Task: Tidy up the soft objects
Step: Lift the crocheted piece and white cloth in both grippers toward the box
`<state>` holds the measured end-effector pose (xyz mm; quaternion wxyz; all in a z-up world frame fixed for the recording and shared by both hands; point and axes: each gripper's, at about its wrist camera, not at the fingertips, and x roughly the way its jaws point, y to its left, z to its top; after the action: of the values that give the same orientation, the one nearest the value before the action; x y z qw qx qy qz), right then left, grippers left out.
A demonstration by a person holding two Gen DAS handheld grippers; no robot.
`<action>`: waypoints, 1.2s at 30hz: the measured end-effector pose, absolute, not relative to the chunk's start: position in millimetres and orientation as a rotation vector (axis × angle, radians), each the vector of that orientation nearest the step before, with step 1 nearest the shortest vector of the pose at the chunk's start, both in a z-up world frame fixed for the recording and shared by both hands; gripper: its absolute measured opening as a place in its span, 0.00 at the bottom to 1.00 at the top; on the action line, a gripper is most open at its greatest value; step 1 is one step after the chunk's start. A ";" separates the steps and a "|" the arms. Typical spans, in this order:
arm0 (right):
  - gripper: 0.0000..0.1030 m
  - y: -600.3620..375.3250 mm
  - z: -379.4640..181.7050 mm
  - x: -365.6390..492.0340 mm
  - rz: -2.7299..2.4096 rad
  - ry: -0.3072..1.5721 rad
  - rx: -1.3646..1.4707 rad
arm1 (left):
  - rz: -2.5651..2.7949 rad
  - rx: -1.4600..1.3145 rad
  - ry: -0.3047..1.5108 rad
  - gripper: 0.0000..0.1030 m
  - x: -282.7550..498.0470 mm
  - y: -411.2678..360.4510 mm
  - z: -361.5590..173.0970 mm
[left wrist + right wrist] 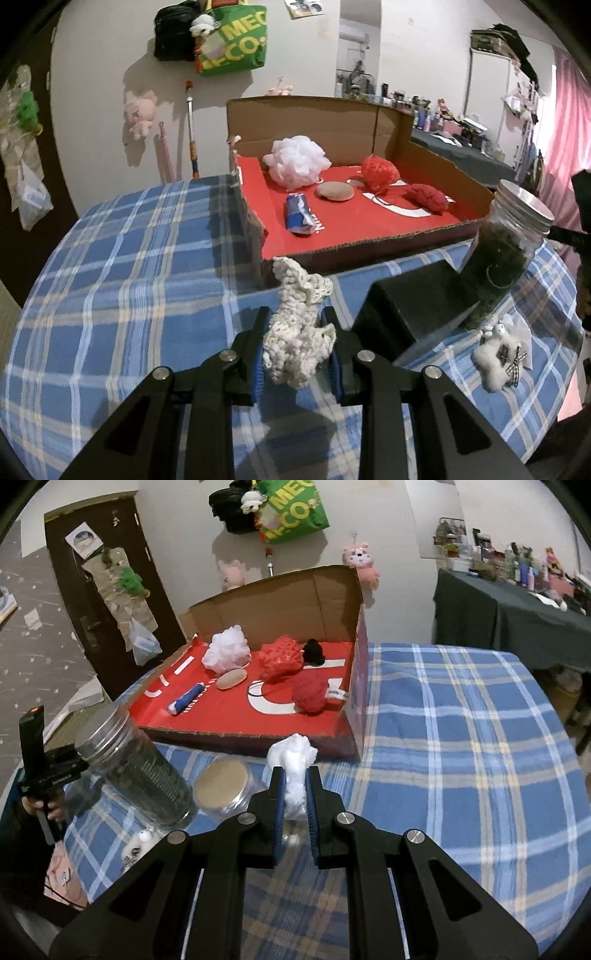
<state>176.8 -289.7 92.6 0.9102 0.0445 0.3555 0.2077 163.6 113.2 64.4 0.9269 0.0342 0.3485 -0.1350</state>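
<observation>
My left gripper [297, 314] is shut on a cream crocheted piece [299, 332] and holds it above the blue plaid cloth, just short of the cardboard box [332, 251]. My right gripper [294, 773] is shut on a white crumpled soft wad [293, 764] in front of the same box [258, 734]. The box's red floor holds a white mesh pouf [297, 166], red mesh and red knit items [380, 171], a tan pad and a blue-white tube. A small white plush with a checked bow [498, 354] lies on the cloth at right.
A tall glass jar of dark green stuff [506, 251] stands next to a black box [410, 306]. A round cork-lidded jar [225, 786] sits by the tall jar [136, 764]. The left hand-held gripper shows at the left edge [40, 757]. Bags and plush toys hang on the wall.
</observation>
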 end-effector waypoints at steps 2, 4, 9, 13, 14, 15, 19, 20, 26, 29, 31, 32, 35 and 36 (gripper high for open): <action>0.10 -288.8 94.8 181.5 0.462 0.738 0.089 | -0.309 0.078 0.712 0.28 168.2 114.1 67.2; 0.10 -286.5 97.2 185.2 0.481 0.740 0.068 | -0.334 0.083 0.713 0.28 172.1 115.0 69.1; 0.10 -281.8 100.8 196.3 0.526 0.745 0.030 | -0.364 0.108 0.714 0.28 179.0 113.0 74.2; 0.10 -277.3 102.1 204.9 0.572 0.758 0.004 | -0.381 0.138 0.713 0.28 183.5 108.4 76.8; 0.10 -276.4 102.4 206.2 0.578 0.762 0.000 | -0.387 0.144 0.712 0.28 185.0 107.1 77.9; 0.10 -274.9 102.7 208.8 0.582 0.767 -0.008 | -0.392 0.146 0.712 0.28 186.1 106.4 78.5; 0.10 -270.8 104.3 216.2 0.622 0.777 -0.010 | -0.419 0.160 0.710 0.28 192.2 102.1 83.3; 0.10 -269.8 104.7 218.9 0.627 0.781 -0.011 | -0.432 0.164 0.710 0.28 193.9 100.7 85.0; 0.10 -265.1 108.5 232.9 0.675 0.805 0.001 | -0.482 0.191 0.724 0.28 206.9 93.5 91.1; 0.10 -260.5 110.5 238.5 0.699 0.818 0.003 | -0.505 0.199 0.738 0.28 212.8 88.9 92.8; 0.10 -256.5 111.7 242.7 0.709 0.827 0.000 | -0.528 0.199 0.746 0.28 217.4 84.1 94.9; 0.10 -253.9 111.8 244.8 0.716 0.835 -0.002 | -0.535 0.198 0.751 0.28 219.5 82.1 95.8; 0.10 -243.2 113.1 252.6 0.718 0.857 -0.016 | -0.559 0.189 0.766 0.28 228.8 72.8 99.9; 0.10 -240.3 113.6 254.9 0.717 0.864 -0.020 | -0.567 0.185 0.772 0.28 232.4 68.8 101.4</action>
<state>254.9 -240.3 113.6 0.8466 -0.0095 0.4095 0.3398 232.4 68.8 101.4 0.8834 0.0887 0.3707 -0.2725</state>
